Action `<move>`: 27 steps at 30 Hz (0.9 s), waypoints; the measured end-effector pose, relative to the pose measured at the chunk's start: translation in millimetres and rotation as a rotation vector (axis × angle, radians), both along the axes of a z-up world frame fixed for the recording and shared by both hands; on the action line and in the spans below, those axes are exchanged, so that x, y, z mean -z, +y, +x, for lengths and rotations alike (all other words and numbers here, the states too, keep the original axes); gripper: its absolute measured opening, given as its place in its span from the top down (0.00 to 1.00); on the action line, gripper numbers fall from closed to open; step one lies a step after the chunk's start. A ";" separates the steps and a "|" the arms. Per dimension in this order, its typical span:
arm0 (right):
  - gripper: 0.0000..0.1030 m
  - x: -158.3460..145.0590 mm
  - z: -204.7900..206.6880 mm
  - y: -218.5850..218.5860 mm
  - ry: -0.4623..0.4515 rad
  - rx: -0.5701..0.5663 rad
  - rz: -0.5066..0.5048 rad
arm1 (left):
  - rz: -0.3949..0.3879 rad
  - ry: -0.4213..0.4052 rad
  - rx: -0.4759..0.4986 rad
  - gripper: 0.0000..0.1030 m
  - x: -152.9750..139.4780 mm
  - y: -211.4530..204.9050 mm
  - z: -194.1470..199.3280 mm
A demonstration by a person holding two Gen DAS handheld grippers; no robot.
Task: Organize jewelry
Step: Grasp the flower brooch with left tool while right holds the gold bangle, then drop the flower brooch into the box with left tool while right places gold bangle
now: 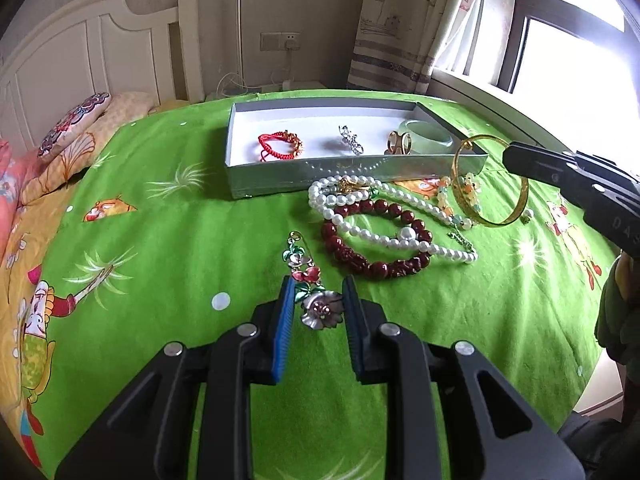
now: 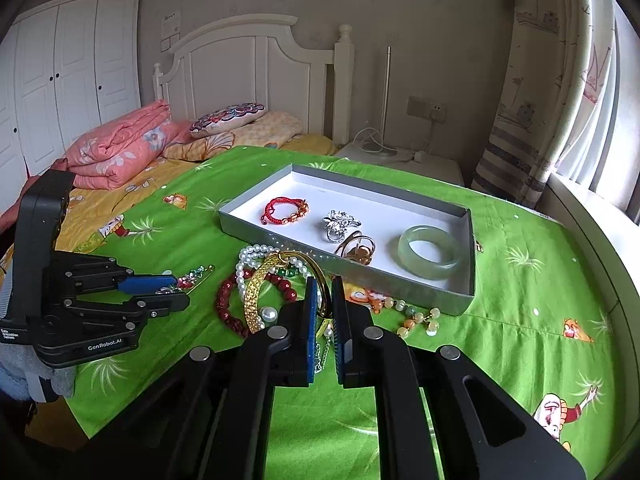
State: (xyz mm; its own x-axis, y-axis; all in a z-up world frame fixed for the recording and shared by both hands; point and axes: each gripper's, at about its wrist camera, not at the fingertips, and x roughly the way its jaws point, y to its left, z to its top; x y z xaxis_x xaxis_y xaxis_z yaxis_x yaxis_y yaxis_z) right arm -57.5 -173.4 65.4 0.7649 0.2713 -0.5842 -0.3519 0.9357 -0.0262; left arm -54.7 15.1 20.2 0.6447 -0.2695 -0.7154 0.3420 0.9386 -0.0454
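1. Left tongs point(image 1: 316, 292) are low over the green cloth point(image 1: 168, 216) on the surface, blue pads on either side of the flower brooch point(image 1: 310, 292).
2. The pads sit close against the brooch's sides, yet whether they actually press it I cannot tell; the brooch lies flat on the cloth, its hook end pointing away towards the grey box point(image 1: 280, 178).
3. Over to the right tongs point(image 2: 325, 300): pressed together on the gold bangle point(image 2: 260, 292), pinching its rim, the ring held tilted up above the pile of beads.
4. From the left wrist view that bangle stands on edge in the air by the near right corner of the box.
5. Below it on the cloth: a white pearl necklace point(image 1: 360, 208) draped over a dark red bead bracelet point(image 1: 376, 248), touching it.
6. Just beside them, near the box's front wall, trails a string of pale orange and green beads point(image 2: 416, 316).
7. Inside the box, left to right: a red cord bracelet point(image 2: 284, 210), a silver brooch point(image 2: 340, 222), a gold ring piece point(image 2: 358, 248), and a pale green jade bangle point(image 2: 432, 252) lying flat at the right end.
8. Behind the surface there is a bed with a white headboard point(image 2: 256, 64) and folded pink bedding point(image 2: 120, 144).
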 end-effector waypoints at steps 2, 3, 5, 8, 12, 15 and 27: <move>0.91 0.4 -0.1 -0.3 0.001 0.001 0.001 | -0.007 -0.021 0.002 0.77 -4.5 -1.6 -2.0; 0.91 0.5 0.1 -0.6 0.001 0.002 0.001 | -0.009 -0.029 0.004 0.77 -6.1 -3.5 -2.6; 0.91 -0.2 0.4 -1.4 0.001 0.004 0.001 | -0.008 -0.041 0.009 0.77 -10.3 -7.5 -1.5; 0.91 -0.9 2.3 -3.5 0.000 0.010 0.005 | -0.001 -0.058 0.012 0.77 -15.5 -12.1 2.3; 0.91 0.4 4.5 -6.9 0.004 0.018 0.014 | 0.001 -0.078 0.017 0.77 -23.0 -16.6 7.9; 0.91 0.4 8.2 -6.4 0.003 0.019 0.012 | 0.009 -0.086 0.023 0.77 -28.2 -21.2 16.8; 0.91 -7.9 57.0 -19.5 0.005 0.039 0.061 | 0.062 -0.109 0.029 0.77 -50.2 -44.2 66.1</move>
State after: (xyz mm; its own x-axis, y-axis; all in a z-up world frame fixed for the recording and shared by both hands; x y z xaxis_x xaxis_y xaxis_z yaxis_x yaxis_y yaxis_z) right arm -0.5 -192.9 73.3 0.7728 0.2767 -0.5711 -0.3155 0.9484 0.0326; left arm 11.5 -29.2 70.4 0.7119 -0.2469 -0.6575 0.3690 0.9281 0.0509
